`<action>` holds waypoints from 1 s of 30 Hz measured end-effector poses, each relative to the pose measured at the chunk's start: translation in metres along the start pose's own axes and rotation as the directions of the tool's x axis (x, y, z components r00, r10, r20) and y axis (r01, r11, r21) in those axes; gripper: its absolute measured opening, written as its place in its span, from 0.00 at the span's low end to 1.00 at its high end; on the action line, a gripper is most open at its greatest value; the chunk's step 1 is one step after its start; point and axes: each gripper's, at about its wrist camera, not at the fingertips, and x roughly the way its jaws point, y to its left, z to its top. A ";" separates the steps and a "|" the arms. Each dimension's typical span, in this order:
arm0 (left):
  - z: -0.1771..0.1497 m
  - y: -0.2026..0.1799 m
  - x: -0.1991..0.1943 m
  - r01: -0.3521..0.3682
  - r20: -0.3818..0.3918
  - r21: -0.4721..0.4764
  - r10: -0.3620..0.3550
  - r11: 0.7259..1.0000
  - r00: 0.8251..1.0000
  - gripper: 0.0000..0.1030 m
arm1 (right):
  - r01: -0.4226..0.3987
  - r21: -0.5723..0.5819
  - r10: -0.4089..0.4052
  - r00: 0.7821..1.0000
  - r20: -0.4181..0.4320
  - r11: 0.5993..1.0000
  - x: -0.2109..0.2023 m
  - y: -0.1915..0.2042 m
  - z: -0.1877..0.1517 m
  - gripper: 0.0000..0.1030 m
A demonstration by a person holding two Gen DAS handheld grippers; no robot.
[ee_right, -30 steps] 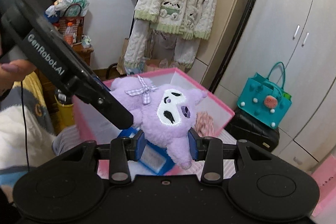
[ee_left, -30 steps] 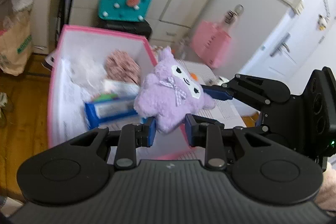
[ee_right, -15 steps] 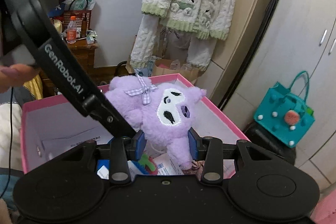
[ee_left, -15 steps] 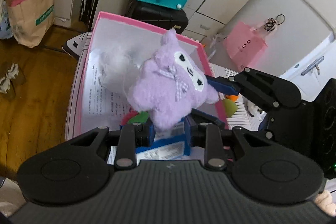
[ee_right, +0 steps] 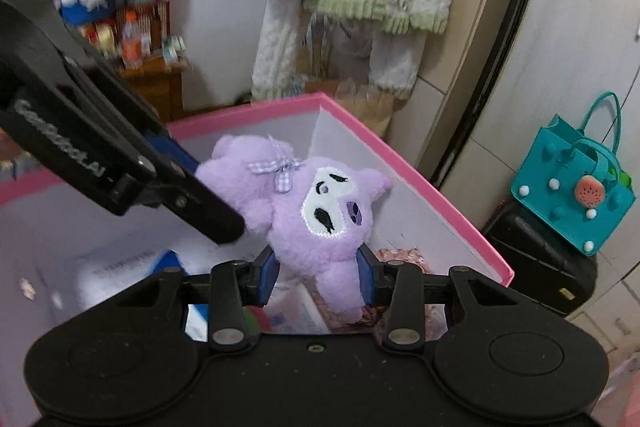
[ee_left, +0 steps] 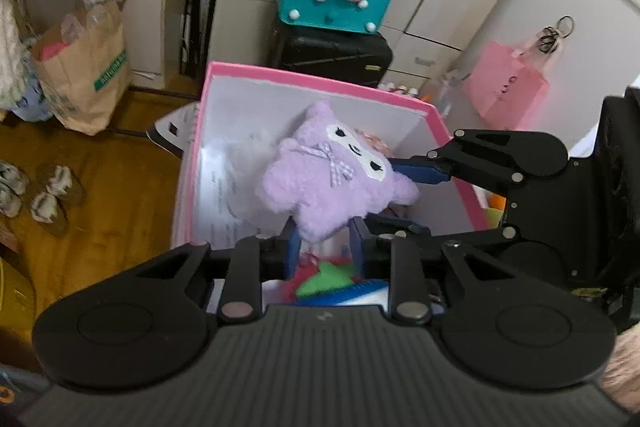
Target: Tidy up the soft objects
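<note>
We hold the purple plush toy (ee_left: 328, 183) with both claws at once, hanging directly above the open pink box (ee_left: 316, 83), so the coming move goes straight down. Our left gripper (ee_left: 325, 243) is closed on 1 lower limb, and our right gripper (ee_right: 316, 269) is pinched shut on a limb beside the head. The toy's long axis runs between the 2 claws, roughly level and tilted across the box mouth, and neither hand looks clearly nearer the box than the other. The toy is fluffy lilac, with a white face patch, dark stitched eyes and a checked bow at the neck. Below it in the box lie papers, a blue packet and something floral
</note>
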 end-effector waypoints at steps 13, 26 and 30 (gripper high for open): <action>0.012 -0.006 0.015 -0.097 0.023 0.063 0.095 0.993 0.995 0.19 | 0.053 -0.020 -0.055 0.993 -0.104 0.998 0.019 -0.001 0.007 0.44; 0.001 -0.033 0.011 -0.182 0.011 0.192 0.183 0.965 0.983 0.38 | 0.008 0.163 -0.010 1.000 0.010 0.987 -0.039 -0.009 -0.019 0.47; -0.003 -0.035 -0.009 -0.205 0.047 0.186 0.199 0.961 0.979 0.40 | -0.057 0.227 0.049 0.998 0.043 0.972 -0.058 -0.009 -0.027 0.47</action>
